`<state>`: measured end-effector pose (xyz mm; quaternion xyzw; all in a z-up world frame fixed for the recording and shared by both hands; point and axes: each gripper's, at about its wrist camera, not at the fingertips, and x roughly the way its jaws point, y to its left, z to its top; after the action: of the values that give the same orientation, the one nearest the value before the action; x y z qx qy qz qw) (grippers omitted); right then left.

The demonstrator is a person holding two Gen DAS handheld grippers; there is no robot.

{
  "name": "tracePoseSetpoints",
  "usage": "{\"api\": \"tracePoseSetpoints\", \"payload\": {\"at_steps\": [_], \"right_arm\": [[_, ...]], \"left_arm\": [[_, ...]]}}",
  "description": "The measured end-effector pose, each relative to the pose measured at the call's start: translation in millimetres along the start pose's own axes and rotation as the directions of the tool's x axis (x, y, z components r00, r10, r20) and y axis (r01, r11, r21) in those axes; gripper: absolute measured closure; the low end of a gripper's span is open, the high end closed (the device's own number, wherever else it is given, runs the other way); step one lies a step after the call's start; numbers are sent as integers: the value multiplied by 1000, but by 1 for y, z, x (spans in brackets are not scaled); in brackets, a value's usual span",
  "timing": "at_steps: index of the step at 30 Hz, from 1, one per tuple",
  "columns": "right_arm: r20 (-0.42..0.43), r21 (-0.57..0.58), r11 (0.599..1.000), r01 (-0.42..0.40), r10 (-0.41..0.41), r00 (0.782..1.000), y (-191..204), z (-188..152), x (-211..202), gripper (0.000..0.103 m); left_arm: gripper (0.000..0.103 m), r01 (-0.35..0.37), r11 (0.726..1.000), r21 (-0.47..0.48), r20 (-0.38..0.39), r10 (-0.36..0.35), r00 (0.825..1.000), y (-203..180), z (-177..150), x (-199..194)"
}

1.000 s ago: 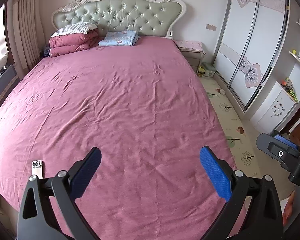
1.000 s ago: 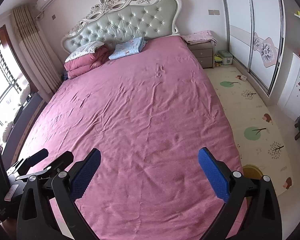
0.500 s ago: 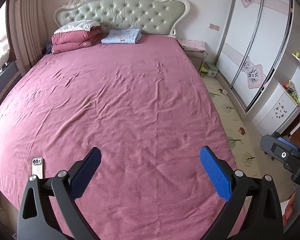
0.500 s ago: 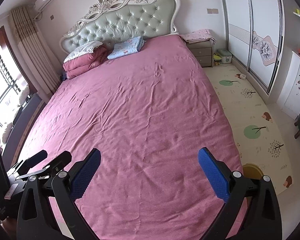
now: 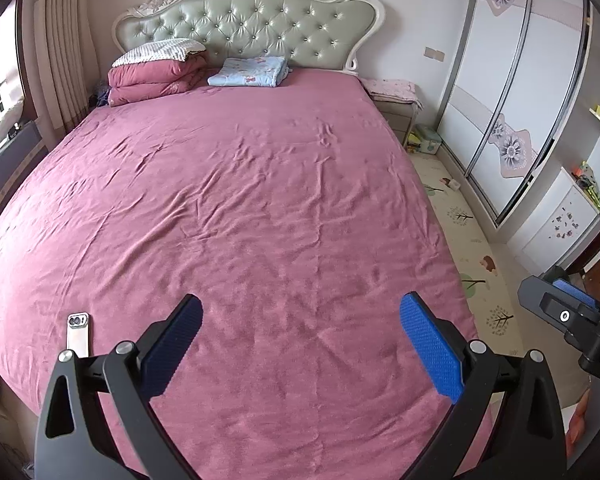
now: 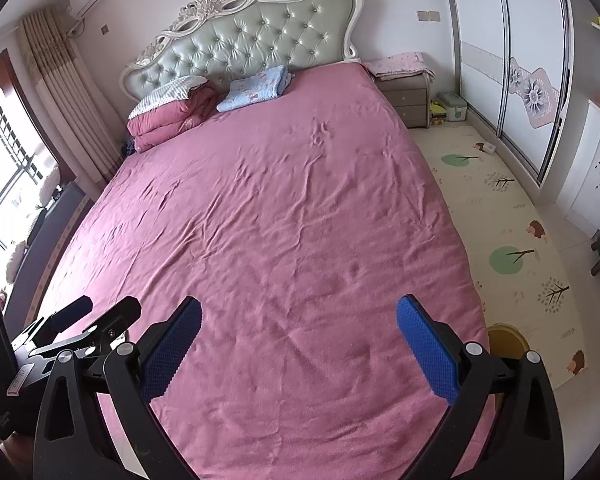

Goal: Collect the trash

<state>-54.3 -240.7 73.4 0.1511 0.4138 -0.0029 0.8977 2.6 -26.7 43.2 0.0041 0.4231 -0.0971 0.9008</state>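
Both the left gripper [image 5: 300, 344] and the right gripper [image 6: 298, 344] are being held spread wide, empty, above the pink bedspread [image 5: 240, 208]. No trash is being shown, so its handling cannot be judged.

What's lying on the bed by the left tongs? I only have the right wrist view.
Observer: A phone, flat on the pink bedspread, just left of the left tongs and not touching them.
Operator: Which way does it point?
Observer: Back side up, camera end toward the headboard.
Operator: Are those tongs holding anything?
Observer: No. They are wide open, with only bedspread between them.
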Motion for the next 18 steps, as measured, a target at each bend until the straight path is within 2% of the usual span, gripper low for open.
{"api": "tracePoseSetpoints", "payload": {"at_steps": [18], "right_arm": [[-9,-18,1000,-5,5,1000,2,-3,4,9]], "left_arm": [[4,-20,1000,7,-3,20,1000,-4,1,0]]}}
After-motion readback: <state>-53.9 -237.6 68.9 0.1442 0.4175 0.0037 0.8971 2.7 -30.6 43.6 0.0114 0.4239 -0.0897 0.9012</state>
